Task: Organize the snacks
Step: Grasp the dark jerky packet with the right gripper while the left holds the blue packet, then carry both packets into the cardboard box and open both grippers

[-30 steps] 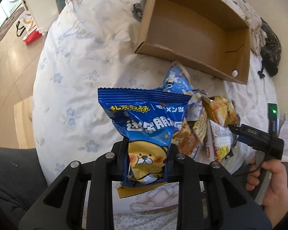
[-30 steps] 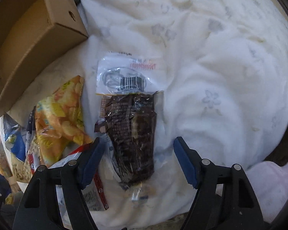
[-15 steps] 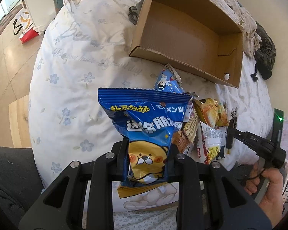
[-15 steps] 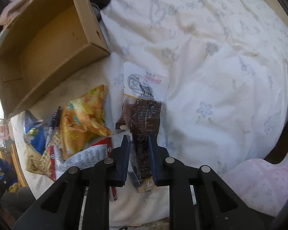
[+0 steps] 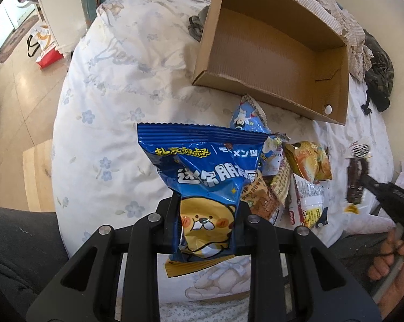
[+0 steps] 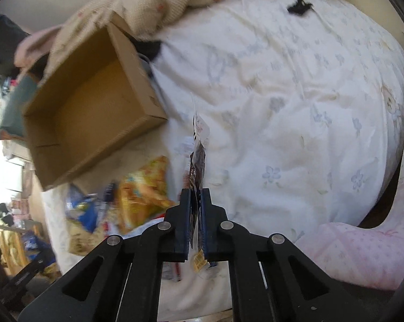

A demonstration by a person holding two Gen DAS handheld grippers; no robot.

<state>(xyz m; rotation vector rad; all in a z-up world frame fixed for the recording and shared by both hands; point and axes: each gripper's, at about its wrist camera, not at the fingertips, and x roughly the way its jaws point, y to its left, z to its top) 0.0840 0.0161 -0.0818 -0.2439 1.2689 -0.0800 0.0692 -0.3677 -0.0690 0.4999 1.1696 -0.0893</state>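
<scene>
My left gripper is shut on a blue snack bag with a bear face and holds it up above the bed. My right gripper is shut on a dark brown snack packet, lifted off the bed and seen edge-on; it also shows at the right of the left wrist view. An open cardboard box lies on the bed beyond, empty inside; it is also in the right wrist view. A pile of snack packets lies in front of the box.
The white flowered duvet covers the bed. Crumpled blankets and dark clothes lie behind and right of the box. A pink cushion is at the lower right. Floor and a wooden stool are left of the bed.
My right gripper closed on the dark brown packet and lifted it off the bed, swinging toward the box. My left gripper keeps holding the blue bag, moved slightly nearer the box.
</scene>
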